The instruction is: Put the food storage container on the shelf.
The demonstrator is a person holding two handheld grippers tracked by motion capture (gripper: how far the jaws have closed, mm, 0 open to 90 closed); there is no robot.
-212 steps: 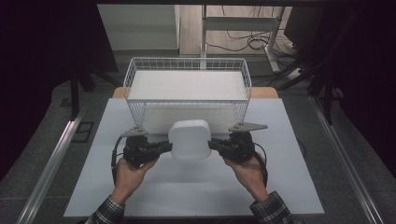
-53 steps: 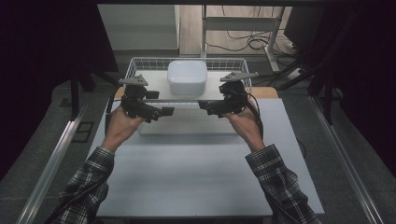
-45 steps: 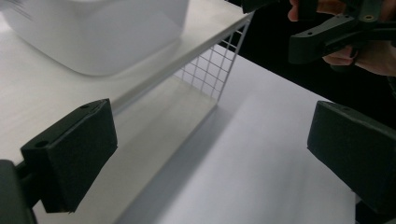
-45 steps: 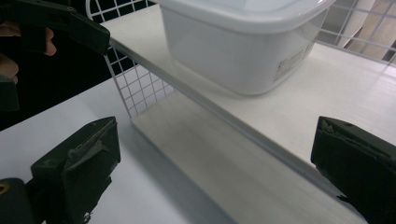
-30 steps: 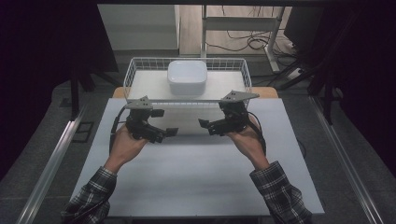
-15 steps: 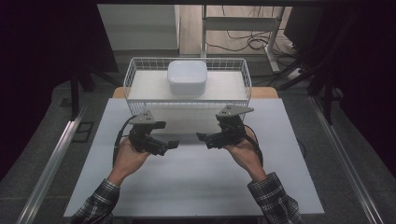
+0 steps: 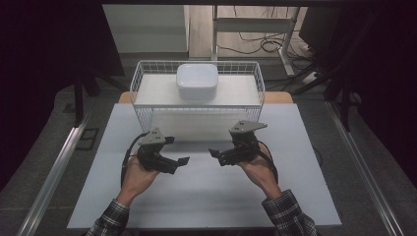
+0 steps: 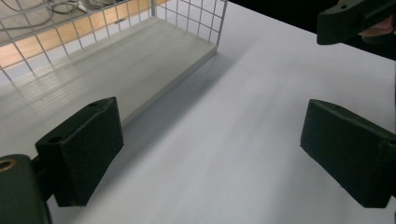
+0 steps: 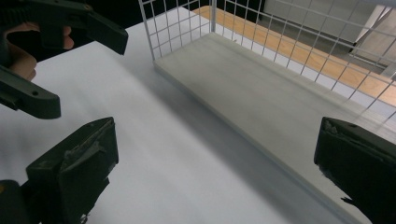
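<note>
Container (image 7: 197,81), white, rigid and probably light, sits against the far edge of the wire basket (image 7: 142,88); grip opposite side walls. Left gripper (image 7: 178,163) and right gripper (image 7: 217,155) hover mid-table, jaws spread, empty.

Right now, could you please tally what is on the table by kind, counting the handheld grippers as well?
White square bowl, resting on top of the basket: 1
White wire basket: 1
Black grippers, both open and empty: 2, the left gripper and the right gripper
Total: 4
</note>
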